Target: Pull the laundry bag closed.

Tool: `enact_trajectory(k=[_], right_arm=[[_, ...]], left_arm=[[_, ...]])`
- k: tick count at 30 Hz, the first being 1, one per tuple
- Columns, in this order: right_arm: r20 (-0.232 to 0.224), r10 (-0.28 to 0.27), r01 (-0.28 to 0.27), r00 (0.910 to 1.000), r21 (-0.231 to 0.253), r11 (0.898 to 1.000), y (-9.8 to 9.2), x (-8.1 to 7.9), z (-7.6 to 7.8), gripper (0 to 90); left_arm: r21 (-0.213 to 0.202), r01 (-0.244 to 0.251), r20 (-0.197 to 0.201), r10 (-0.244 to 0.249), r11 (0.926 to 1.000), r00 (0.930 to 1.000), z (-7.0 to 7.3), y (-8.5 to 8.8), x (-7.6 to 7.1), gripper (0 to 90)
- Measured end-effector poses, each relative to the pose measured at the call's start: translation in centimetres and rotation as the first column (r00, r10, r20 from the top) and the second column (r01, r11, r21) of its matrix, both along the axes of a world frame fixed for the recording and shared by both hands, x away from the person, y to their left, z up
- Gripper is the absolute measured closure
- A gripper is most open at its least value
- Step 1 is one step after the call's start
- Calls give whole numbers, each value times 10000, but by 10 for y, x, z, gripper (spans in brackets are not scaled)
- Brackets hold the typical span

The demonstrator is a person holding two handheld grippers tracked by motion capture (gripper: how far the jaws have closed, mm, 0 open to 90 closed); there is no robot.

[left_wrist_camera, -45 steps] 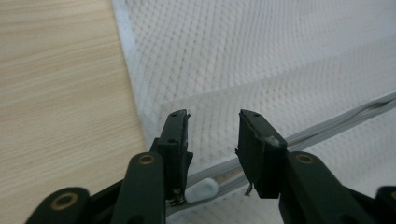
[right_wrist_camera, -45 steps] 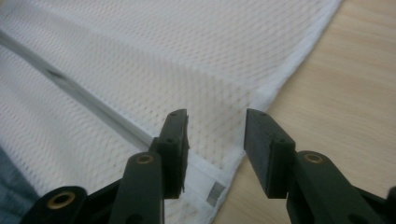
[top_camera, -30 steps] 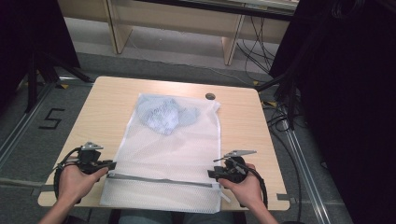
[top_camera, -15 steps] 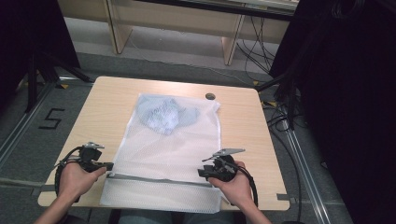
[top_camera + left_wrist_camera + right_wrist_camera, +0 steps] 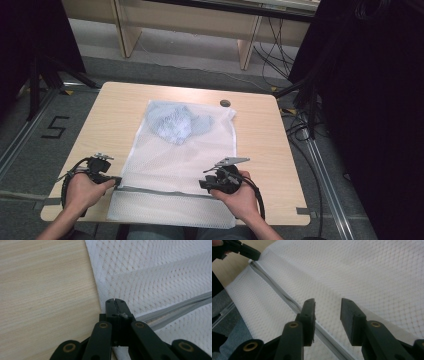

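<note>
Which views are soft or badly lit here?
High view: even light, sharp on the table, black drapes at both sides swallow detail. Left gripper view: mesh bag weave is crisp, jaw bases blur near the lens. Right gripper view: softer overall, weave smears toward the far corner, zipper readable.

1. The table (image 5: 120,115) is pale wood-grain board, matt and smooth.
2. The laundry bag (image 5: 185,160) is white perforated mesh cloth with a grey woven zipper (image 5: 175,312) tape.
3. The gripper jaws look like matt black plastic.
</note>
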State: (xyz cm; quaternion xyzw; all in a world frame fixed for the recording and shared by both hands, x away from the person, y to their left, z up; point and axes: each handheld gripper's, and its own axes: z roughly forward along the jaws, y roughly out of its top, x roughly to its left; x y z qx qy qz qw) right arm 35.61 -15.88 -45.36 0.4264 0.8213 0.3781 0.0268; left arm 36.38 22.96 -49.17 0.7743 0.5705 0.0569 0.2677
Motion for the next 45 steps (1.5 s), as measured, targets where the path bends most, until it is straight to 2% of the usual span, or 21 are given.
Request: enact_trajectory(k=[2,7,8,9,10,11,12,16,19,20,21,23,25,26,29,34,35,36,37,43,45], right_arm=[[241,52,-53,9997,46,10000,4,2,-1,659],[94,226,-228,9997,192,9996,17,2,-2,655],[-64,368,-368,9993,-3,9993,18,2,-1,652],[99,283,-286,9995,293,9992,22,1,-3,650],[11,388,-388,9992,11,9992,23,1,-1,649],[39,347,-347,9994,206,9992,26,1,-2,647],[39,446,-447,9990,124,9989,28,1,-2,646],[-52,564,-563,9984,99,9984,37,1,1,653],[133,640,-645,9979,393,9971,49,0,-2,674],[-22,776,-776,9970,144,9969,50,0,0,676],[84,706,-709,9975,353,9969,54,-1,-3,676],[-97,927,-925,9956,179,9955,59,-1,-3,676],[-17,959,-958,9954,357,9948,66,0,-7,676],[-182,1095,-1094,9938,96,9940,67,0,-5,676],[-200,1203,-1201,9925,86,9927,76,2,-7,676],[-206,1354,-1349,9906,262,9905,93,3,-12,674],[-370,1495,-1494,9881,58,9888,93,3,-9,674],[-204,1462,-1456,9890,255,9890,97,3,-12,674],[-375,1588,-1586,9866,93,9873,98,3,-11,674],[-436,1765,-1756,9833,246,9842,114,5,-13,677],[-514,1878,-1850,9809,537,9813,120,4,-14,696]], left_arm=[[87,67,-142,-66,9999,9999,-1,-1,1,894],[39,65,-324,-64,10000,9995,-3,-1,1,894],[39,65,-324,-64,10000,9995,-3,-1,1,894],[-15,-250,-357,249,9997,9991,-3,-2,1,895],[-22,-257,-361,256,9997,9990,-3,-2,1,895],[-12,-23,-448,22,10000,9990,-3,-1,1,895],[47,161,-289,-160,9999,9995,-3,0,2,895],[-148,-139,-339,133,9998,9993,-4,-2,1,895],[-250,-63,-362,54,9997,9993,-5,-2,0,894],[-282,-72,-393,61,9996,9992,-5,-2,0,895],[-304,-80,-398,67,9995,9992,-5,-2,0,895],[-301,40,-375,-51,9995,9993,-5,-2,0,895],[-264,10,-638,-27,9997,9980,-3,-3,-1,895],[-272,20,-639,-38,9996,9980,-3,-3,-1,895],[-318,143,-391,-156,9994,9991,-5,-1,0,895],[-368,170,-476,-188,9992,9987,-3,1,2,893],[-399,3,-580,-27,9992,9983,-2,0,1,892],[-327,192,-529,-209,9993,9984,-2,2,2,893],[-325,170,-578,-188,9993,9982,-3,2,3,893],[-454,145,-579,-171,9989,9982,-4,4,4,894],[-449,128,-627,-156,9989,9979,-4,3,4,894]])
